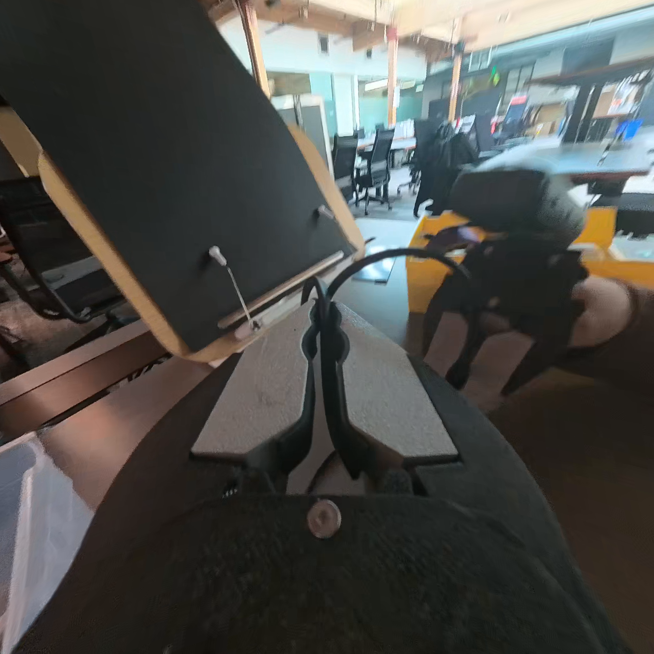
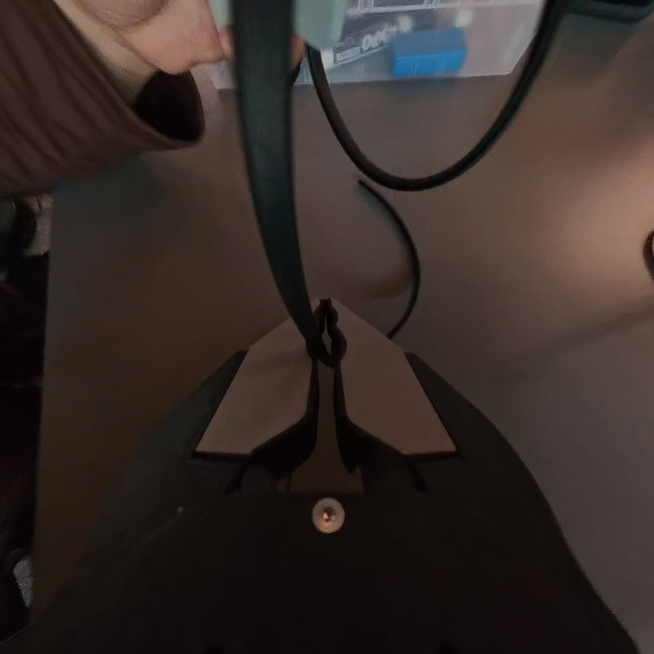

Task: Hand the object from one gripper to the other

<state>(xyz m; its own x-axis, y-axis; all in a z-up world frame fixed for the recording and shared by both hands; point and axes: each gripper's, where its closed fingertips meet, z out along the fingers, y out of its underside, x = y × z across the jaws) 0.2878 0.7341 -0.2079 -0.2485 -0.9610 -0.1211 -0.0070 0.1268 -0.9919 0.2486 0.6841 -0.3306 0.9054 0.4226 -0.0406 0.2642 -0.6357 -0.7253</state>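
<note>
A black strap (image 1: 389,255) is pinched between my left gripper's (image 1: 325,313) shut fingers and arches right towards the other gripper (image 1: 513,247), which is blurred. In the right wrist view the same strap (image 2: 269,159) comes down from the top as a wide band and runs into my right gripper's (image 2: 326,306) jaws, whose tips are closed together. A slack loop of the strap (image 2: 407,182) hangs to the right. Both grippers hold the strap above a dark table (image 2: 513,354). A hand in a brown sleeve (image 2: 70,106) shows at the upper left.
A tilted black board with a wooden rim (image 1: 170,159) stands close on the left. A yellow bin (image 1: 424,276) sits behind the right gripper. A clear box with a blue item (image 2: 428,60) is at the table's far edge. A thin black cable (image 2: 412,265) lies on the table. Spacing between my two grippers at the tips: around 15 cm.
</note>
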